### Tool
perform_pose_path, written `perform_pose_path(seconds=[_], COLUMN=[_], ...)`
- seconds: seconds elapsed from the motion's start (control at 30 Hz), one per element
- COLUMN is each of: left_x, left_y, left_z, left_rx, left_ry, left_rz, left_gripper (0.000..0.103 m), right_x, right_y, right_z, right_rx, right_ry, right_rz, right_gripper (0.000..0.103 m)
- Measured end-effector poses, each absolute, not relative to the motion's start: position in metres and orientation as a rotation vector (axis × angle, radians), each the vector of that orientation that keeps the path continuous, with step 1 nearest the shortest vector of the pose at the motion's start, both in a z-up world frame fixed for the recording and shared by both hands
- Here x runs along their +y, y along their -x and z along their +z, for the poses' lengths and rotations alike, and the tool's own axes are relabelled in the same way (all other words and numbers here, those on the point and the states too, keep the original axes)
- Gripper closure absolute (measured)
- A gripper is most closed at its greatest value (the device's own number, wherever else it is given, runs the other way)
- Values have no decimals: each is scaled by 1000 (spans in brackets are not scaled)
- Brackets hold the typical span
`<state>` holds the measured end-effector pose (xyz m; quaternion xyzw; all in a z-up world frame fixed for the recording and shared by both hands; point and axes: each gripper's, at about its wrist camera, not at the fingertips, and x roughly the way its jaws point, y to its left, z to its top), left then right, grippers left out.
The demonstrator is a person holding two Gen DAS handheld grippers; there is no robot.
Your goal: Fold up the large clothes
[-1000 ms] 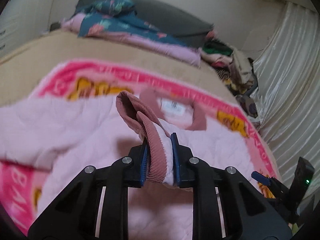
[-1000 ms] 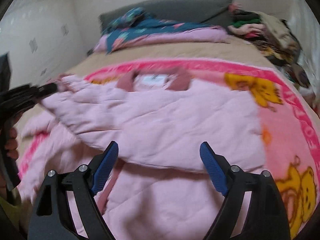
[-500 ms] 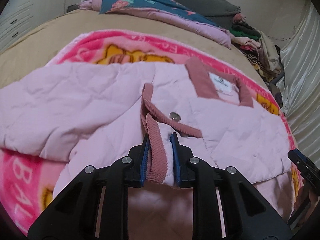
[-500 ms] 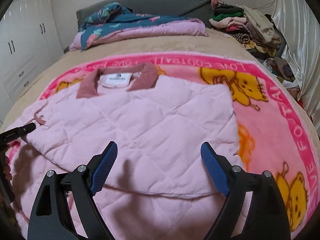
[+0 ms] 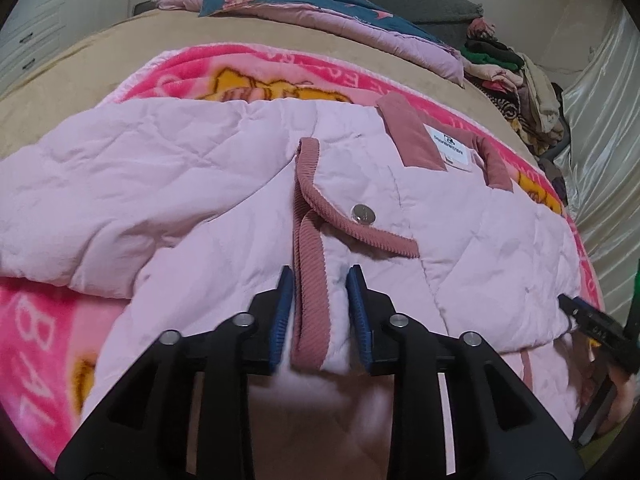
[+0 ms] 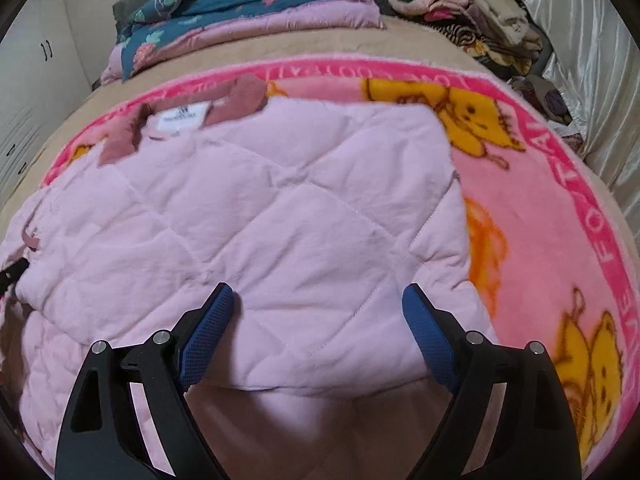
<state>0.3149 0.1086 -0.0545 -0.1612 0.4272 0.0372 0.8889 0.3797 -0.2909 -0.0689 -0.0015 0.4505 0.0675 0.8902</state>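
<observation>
- Bed (image 6: 332,52): tan cover, fills both views; dark floral quilt (image 6: 240,4) at 12 o'clock by the headboard, heap of mixed clothes (image 6: 472,8) at 1–2 o'clock.
- Pink cartoon blanket (image 6: 540,208) spread over the bed, yellow bear prints along its 3 o'clock side in the right wrist view.
- Pink quilted jacket (image 6: 260,220) lies flat on the blanket, centre of both views, collar with white label (image 6: 182,118) at 11 o'clock in the right view; one side folded over the body.
- Sleeve cuff (image 5: 310,280), ribbed dusty-pink, lies on the folded jacket at 6 o'clock of the left view; snap button (image 5: 363,213) just above it.
- Left gripper (image 5: 320,292): jaws have just been opening, cuff sits between the blue pads but is released, gaps visible on both sides.
- Right gripper (image 6: 320,320): jaws spread wide, holding nothing, hanging over the jacket's lower edge at 6 o'clock.
</observation>
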Motion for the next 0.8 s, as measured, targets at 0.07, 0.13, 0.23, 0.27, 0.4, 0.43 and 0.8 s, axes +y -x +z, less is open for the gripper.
perform_pose_path(seconds=[0.07,0.13,0.23,0.27,0.4,0.43,0.8], left_x=[110,112,117,119,134,137,183], left_y=[-309,-303,-293,-290,-275,-271,-238], left_z=[-49,-45,-35,-32,-21,-19,-12], left_rx=[875,868,850,842,822,818,806], left_ry=[326,318,317,317,336,341,394], left_rz=[88,97,109,117,183,191,297], left_gripper=[72,59,41,33,10,10,9], right_x=[-288,-284,-274,-270,-247,-240,-175], right_y=[-369,-360,-346,-341,-328,-325,-299], right_z=[-60,-53,-43,-39,-28,-24,5], right_rx=[899,870,833,823,800,796,741], right_ry=[-12,-20,-28,-30,-27,-21,37], right_rz=[153,166,194,207,255,270,383], right_gripper=[15,11,6,6,5,5,5])
